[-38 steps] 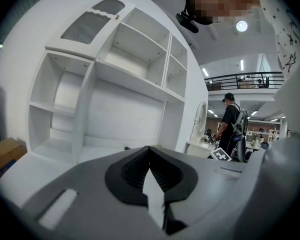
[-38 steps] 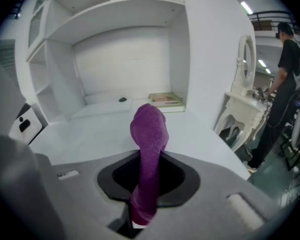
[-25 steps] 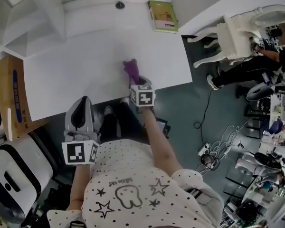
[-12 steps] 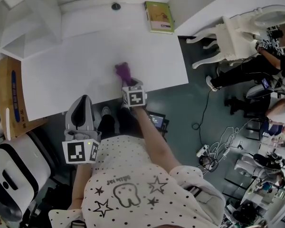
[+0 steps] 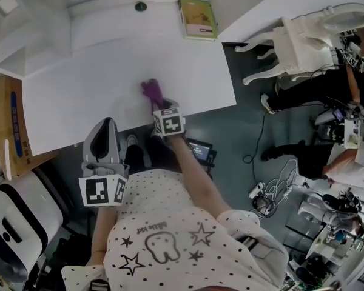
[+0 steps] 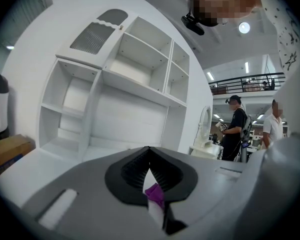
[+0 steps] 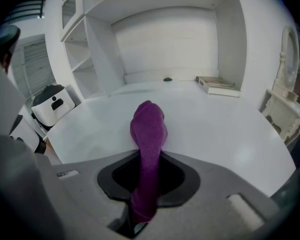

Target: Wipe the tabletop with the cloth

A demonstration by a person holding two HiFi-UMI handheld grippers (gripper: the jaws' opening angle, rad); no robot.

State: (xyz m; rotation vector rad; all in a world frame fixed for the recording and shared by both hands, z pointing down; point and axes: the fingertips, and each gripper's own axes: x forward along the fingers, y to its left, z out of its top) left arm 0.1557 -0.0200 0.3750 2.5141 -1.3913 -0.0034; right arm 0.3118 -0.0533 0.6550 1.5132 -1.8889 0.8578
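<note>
Cloth clamped in right claw on tabletop; left claw closed.

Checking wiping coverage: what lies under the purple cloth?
White tabletop shows all around the purple cloth, which the right gripper clamps. The patch directly beneath it is covered, so unseen.

The purple cloth, fuzzy and bunched into a long narrow roll, is clamped at one end between the right gripper's jaws. Its free end lies on the white tabletop, close to the near edge, slightly right of the middle.
</note>
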